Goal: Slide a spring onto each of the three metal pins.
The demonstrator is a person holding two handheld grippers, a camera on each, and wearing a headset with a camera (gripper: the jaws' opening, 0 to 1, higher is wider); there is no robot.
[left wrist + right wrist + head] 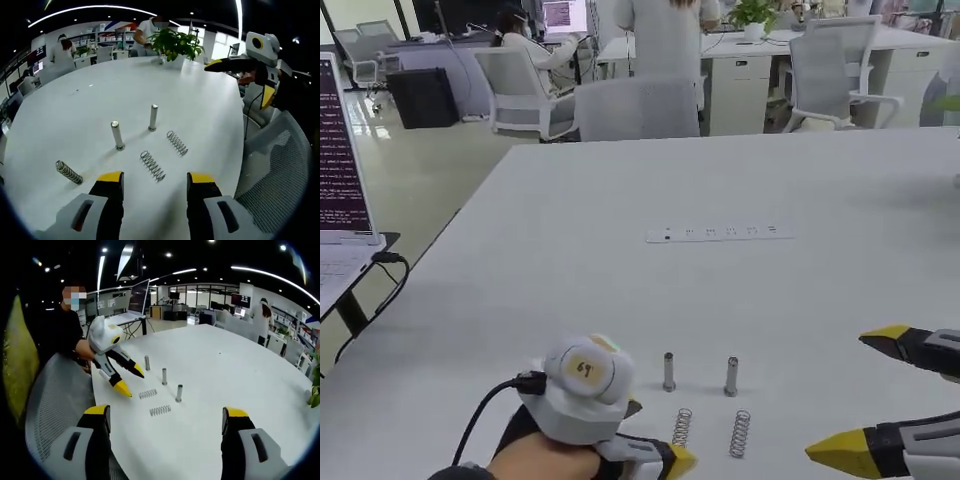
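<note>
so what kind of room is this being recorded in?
Looks like an open-plan office: a large white table, swivel chairs behind it, an open laptop at the side, a potted plant.

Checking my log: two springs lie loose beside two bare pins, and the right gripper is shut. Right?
No: the right gripper view shows the right gripper open, jaws wide apart. The two loose springs and two bare pins are correct.

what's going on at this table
A person holds a gripper in each hand over a white table. Two metal pins stand bare, with two springs lying loose just in front of them. A third pin, off to one side, looks to have its spring on already. The left gripper is open near the loose springs, and the right gripper is wide open further off. Neither holds anything.
</note>
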